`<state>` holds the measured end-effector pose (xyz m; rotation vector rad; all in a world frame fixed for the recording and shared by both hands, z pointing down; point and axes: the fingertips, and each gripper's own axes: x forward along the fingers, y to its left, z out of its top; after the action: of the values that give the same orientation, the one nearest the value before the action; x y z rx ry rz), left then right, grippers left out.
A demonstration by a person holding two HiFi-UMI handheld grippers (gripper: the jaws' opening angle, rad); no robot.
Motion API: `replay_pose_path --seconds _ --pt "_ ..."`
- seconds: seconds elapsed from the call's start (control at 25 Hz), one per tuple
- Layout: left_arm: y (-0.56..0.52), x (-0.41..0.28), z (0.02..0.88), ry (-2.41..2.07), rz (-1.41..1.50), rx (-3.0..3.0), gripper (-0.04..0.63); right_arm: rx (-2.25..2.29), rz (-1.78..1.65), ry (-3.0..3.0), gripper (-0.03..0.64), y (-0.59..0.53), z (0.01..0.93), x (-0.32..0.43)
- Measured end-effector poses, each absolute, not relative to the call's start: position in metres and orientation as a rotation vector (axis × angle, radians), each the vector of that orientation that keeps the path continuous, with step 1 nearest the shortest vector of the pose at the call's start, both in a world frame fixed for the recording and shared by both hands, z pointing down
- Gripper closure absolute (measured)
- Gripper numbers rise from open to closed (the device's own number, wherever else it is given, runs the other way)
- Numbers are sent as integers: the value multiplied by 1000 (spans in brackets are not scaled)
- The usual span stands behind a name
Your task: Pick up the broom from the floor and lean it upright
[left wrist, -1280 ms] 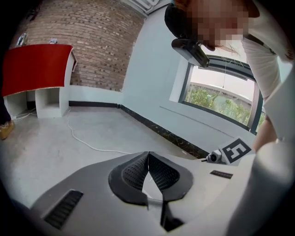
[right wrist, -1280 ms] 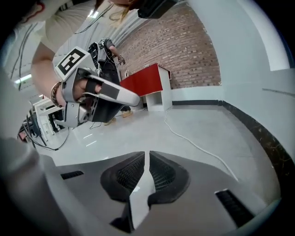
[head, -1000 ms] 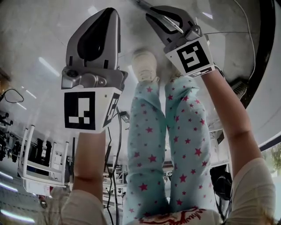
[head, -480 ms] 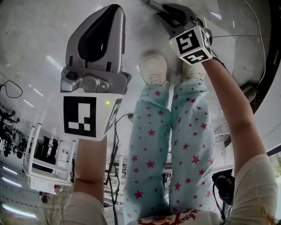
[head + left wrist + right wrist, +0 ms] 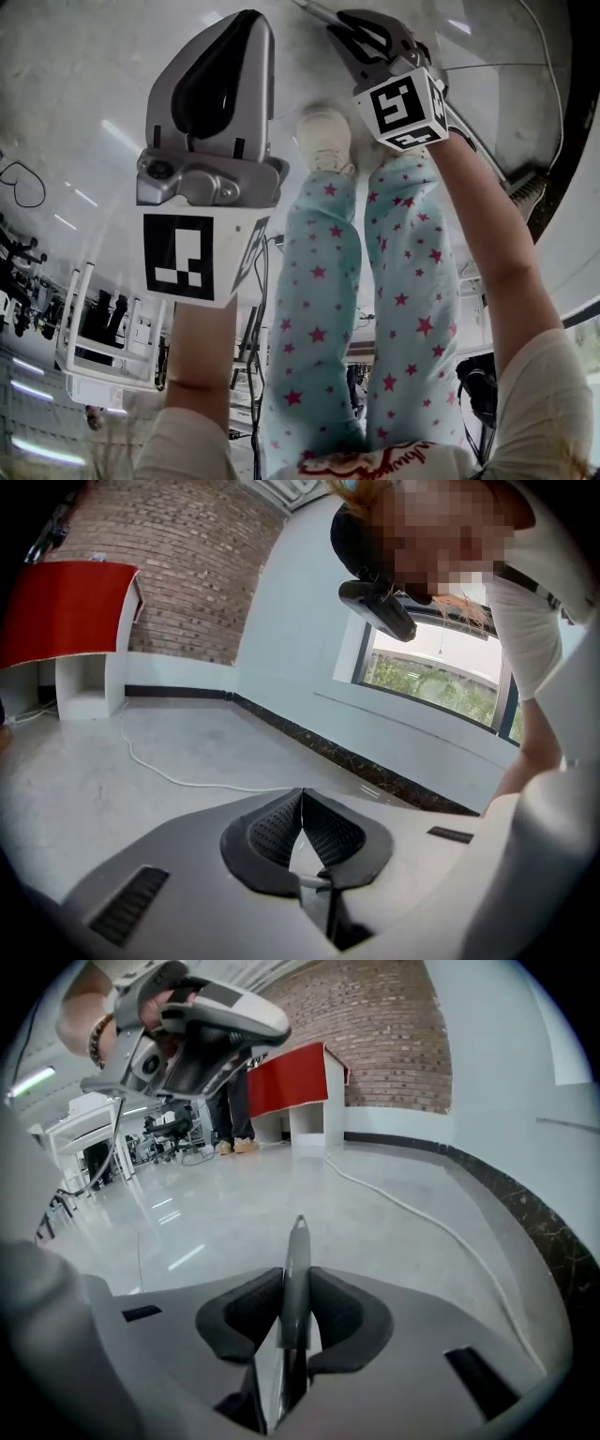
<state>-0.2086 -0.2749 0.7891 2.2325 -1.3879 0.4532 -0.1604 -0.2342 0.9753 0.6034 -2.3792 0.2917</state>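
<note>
Broom handle [image 5: 297, 1241] sits clasped in the right gripper [image 5: 294, 1290], jaws just closing; left gripper [image 5: 302, 799] closed, empty

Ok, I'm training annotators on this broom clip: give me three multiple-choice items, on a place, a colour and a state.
1. The broom handle is: A between the right hand-held gripper's pads; B flat on the floor; C against the brick wall.
2. The star print on the trousers is: A pink; B yellow; C black.
3. The left hand-held gripper's jaws are: A wide apart; B together, empty; C half open.
Answers: 1 A, its jaws have just been closing and the pads press the handle; 2 A, plain in the head view; 3 B, the pads meet on nothing.
</note>
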Motion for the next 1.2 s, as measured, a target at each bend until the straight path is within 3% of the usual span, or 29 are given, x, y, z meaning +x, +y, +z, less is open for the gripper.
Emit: replay_pose_path --seconds 0.24,0.84,1.2 --pt "-289 -202 727 -1430 406 2244 574 719 215 -2463 508 -261 856 -143" --pt "-344 -136 448 -1352 291 2437 574 1201 197 -2513 508 -318 506 -58" --pt "-316 -64 350 -1022 260 2632 574 1673 164 -2303 511 -280 392 25"
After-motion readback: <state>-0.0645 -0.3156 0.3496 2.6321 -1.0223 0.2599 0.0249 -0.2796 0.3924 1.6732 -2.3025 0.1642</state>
